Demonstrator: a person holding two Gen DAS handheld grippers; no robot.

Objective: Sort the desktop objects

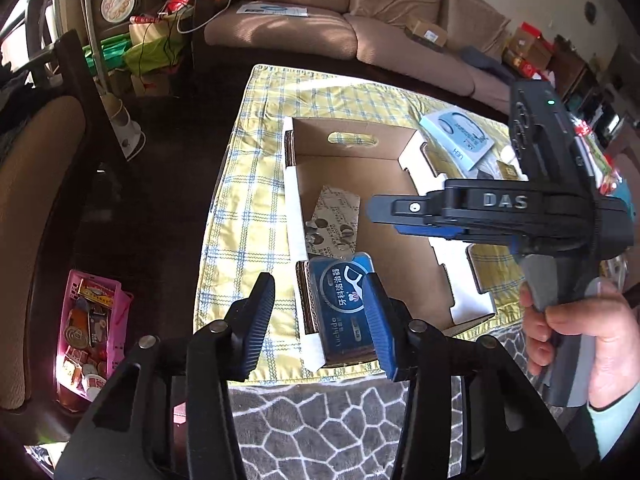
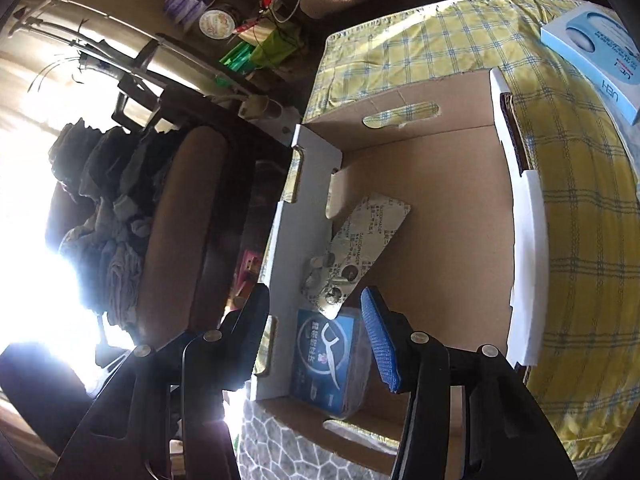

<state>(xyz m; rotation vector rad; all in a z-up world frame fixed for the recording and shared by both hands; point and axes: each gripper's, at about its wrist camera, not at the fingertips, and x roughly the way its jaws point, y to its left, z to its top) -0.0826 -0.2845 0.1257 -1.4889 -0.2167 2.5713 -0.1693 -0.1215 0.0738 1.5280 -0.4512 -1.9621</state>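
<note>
An open cardboard box (image 1: 404, 256) lies on a yellow checked cloth (image 1: 248, 216). Inside it lie a foil pill blister (image 1: 334, 222) and a blue dental floss case (image 1: 344, 308) at the near corner. My left gripper (image 1: 320, 320) is open above that near corner, with nothing between its fingers. My right gripper (image 1: 384, 210) reaches in from the right over the box. In the right wrist view the right gripper (image 2: 316, 340) is open and empty above the floss case (image 2: 326, 360) and the blister (image 2: 356, 248), inside the box (image 2: 440, 208).
A light blue box (image 1: 460, 140) lies on the cloth behind the cardboard box; it also shows in the right wrist view (image 2: 600, 56). A grey patterned mat (image 1: 320, 432) lies at the near edge. A pink basket (image 1: 92, 332) stands on the floor at left. A sofa (image 1: 360, 12) stands behind.
</note>
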